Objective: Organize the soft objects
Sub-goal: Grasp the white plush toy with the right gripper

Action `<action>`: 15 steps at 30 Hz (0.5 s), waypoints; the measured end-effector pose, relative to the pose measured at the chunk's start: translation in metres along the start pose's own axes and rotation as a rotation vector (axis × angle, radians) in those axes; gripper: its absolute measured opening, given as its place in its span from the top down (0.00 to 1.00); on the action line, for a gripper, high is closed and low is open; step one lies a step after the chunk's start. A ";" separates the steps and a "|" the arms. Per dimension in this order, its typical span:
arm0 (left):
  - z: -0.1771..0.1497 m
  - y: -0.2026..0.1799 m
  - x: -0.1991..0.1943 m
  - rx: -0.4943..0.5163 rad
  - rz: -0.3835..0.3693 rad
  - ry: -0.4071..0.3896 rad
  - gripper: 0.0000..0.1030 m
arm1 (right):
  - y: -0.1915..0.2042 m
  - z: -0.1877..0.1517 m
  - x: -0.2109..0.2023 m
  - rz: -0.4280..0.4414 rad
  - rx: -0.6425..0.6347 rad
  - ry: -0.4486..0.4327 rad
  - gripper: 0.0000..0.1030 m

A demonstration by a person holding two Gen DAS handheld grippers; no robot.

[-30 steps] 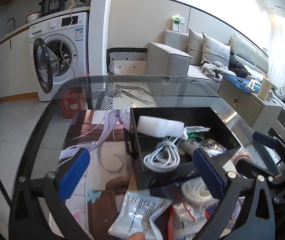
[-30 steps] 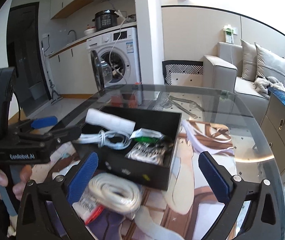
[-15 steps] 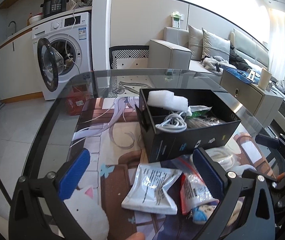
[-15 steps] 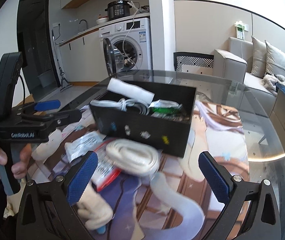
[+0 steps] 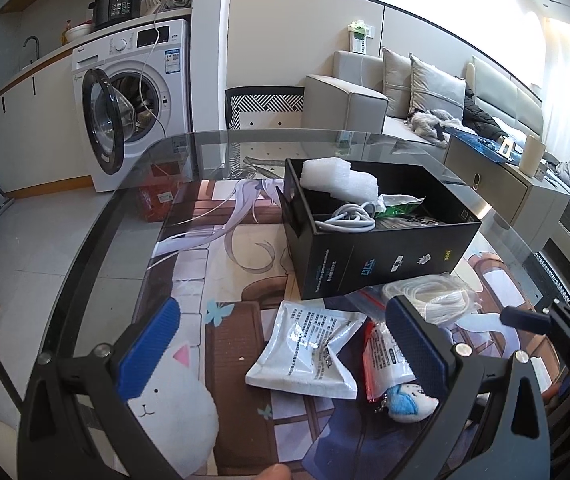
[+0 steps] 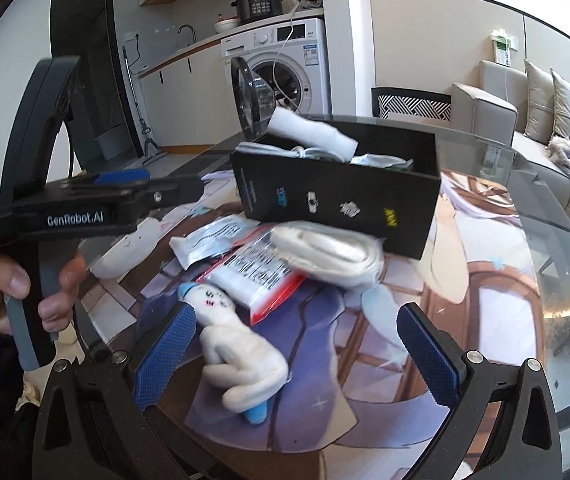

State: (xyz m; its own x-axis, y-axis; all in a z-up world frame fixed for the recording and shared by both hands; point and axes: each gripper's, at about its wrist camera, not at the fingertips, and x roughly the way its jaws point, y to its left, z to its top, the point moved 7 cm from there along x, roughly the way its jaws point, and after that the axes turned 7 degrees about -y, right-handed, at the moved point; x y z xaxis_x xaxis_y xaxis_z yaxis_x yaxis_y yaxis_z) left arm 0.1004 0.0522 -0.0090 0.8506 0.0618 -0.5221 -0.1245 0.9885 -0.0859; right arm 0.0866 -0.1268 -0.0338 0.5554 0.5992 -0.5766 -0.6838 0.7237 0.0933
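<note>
— Left wrist view: what lies nearest?

— White cat plush [image 5: 173,412] at lower left, touching the left blue pad. Small blue-and-white plush [image 5: 411,400] low at right, beside a red-edged bag [image 5: 385,356] and a white pouch [image 5: 309,350]. Bagged cord coil [image 5: 433,296] just in front of the black box [image 5: 381,260].

— Inside the box?

— White foam roll [image 5: 341,178], coiled white cable [image 5: 347,220], green packet [image 5: 399,202].

— And the fingers?

— Left gripper [image 5: 281,344] spread wide, holding nothing; only the cat plush against one pad. Right gripper [image 6: 297,356] also spread wide, gripping nothing, with a long cream plush [image 6: 241,356] lying between its fingers [image 6: 165,356], close to the left pad.

— Right wrist view, anything else?

— Left gripper's body at the left, gripped by a bare hand [image 6: 25,288]. Box slightly blurred, cord coil right against its front.

— Surface and room?

— Glass bench [image 5: 97,240] over an illustrated mat [image 5: 221,272]. Behind: washing machine [image 5: 133,100] with door open, pressure cooker [image 5: 119,4] on top, beige sofa [image 5: 405,96] with cushions.
</note>
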 end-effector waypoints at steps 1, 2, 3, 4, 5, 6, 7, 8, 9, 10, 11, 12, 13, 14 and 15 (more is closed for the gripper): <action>0.000 0.000 0.000 -0.001 -0.001 -0.001 0.00 | 0.001 -0.002 0.002 0.003 -0.003 0.009 0.01; -0.001 0.000 0.000 -0.001 -0.001 -0.001 0.00 | 0.003 -0.003 0.004 0.005 -0.009 0.019 0.01; -0.001 0.000 0.000 0.000 -0.001 0.000 0.00 | 0.003 -0.005 0.006 0.006 -0.014 0.028 0.01; -0.001 0.000 0.000 0.002 -0.002 0.001 0.00 | 0.004 -0.008 0.009 0.006 -0.019 0.041 0.01; -0.001 0.000 0.000 0.002 -0.001 0.002 0.00 | 0.005 -0.011 0.012 0.005 -0.022 0.056 0.01; -0.002 0.000 0.000 0.001 0.000 0.005 0.00 | 0.005 -0.013 0.014 0.002 -0.024 0.066 0.01; -0.001 0.000 0.000 0.002 0.000 0.007 0.00 | 0.004 -0.016 0.016 -0.004 -0.031 0.079 0.01; -0.002 0.000 0.000 0.002 -0.001 0.009 0.00 | 0.003 -0.018 0.018 -0.010 -0.043 0.095 0.01; -0.001 0.000 0.000 0.003 -0.002 0.011 0.00 | 0.002 -0.020 0.019 -0.017 -0.051 0.106 0.01; -0.001 -0.001 0.000 0.003 -0.004 0.013 0.00 | 0.000 -0.022 0.019 -0.025 -0.059 0.118 0.01; -0.001 -0.001 0.000 0.001 -0.003 0.013 0.00 | -0.003 -0.023 0.019 -0.027 -0.061 0.121 0.01; -0.001 0.000 0.000 0.000 -0.002 0.013 0.00 | -0.006 -0.024 0.017 -0.026 -0.058 0.121 0.01; -0.001 -0.001 0.001 0.002 -0.001 0.015 0.00 | -0.009 -0.024 0.016 -0.029 -0.056 0.121 0.01; -0.001 -0.001 0.001 0.002 0.000 0.016 0.00 | -0.013 -0.024 0.014 -0.039 -0.053 0.116 0.01; -0.001 -0.001 0.002 0.002 0.002 0.017 0.00 | -0.016 -0.024 0.012 -0.045 -0.050 0.113 0.01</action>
State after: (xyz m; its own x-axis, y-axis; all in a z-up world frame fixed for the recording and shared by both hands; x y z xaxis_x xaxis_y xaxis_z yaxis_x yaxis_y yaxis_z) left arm 0.1016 0.0515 -0.0110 0.8416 0.0610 -0.5366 -0.1248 0.9887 -0.0832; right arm 0.0931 -0.1398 -0.0618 0.5315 0.5218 -0.6673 -0.6835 0.7295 0.0261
